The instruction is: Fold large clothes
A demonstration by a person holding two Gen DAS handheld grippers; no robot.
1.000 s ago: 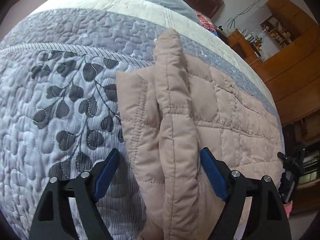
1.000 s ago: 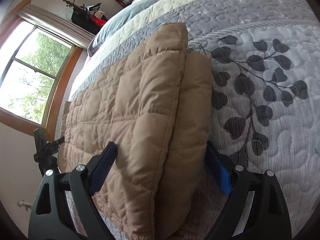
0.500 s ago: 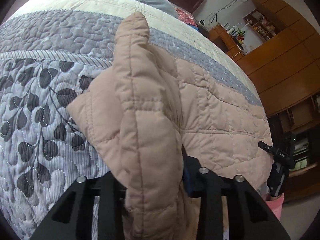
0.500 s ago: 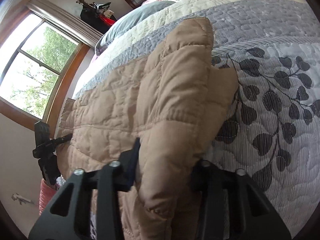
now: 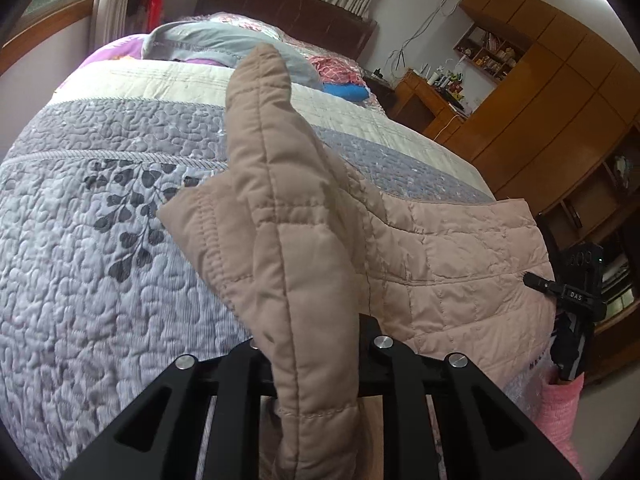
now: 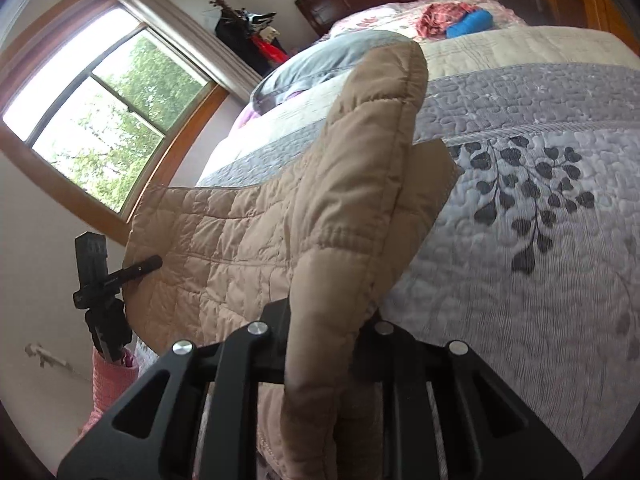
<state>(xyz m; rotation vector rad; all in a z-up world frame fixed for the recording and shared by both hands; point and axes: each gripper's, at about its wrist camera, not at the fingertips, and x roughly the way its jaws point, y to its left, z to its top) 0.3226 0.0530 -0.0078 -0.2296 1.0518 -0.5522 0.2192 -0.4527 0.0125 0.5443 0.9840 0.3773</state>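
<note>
Left tool [image 5: 316,344] jaws closing, pinched on a thick fold of the beige quilted jacket [image 5: 440,252]. Right tool [image 6: 324,332] likewise closing, clamped on the jacket's opposite side [image 6: 240,232]. Gripped edges raised off the bed [image 5: 100,280]; jacket's middle drapes onto the grey leaf-print quilt [image 6: 540,260]. Pillows [image 5: 208,40] near headboard.

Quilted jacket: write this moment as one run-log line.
left gripper: closing on quilted jacket | right gripper: closing on jacket | jacket edge raised off bedspread
</note>
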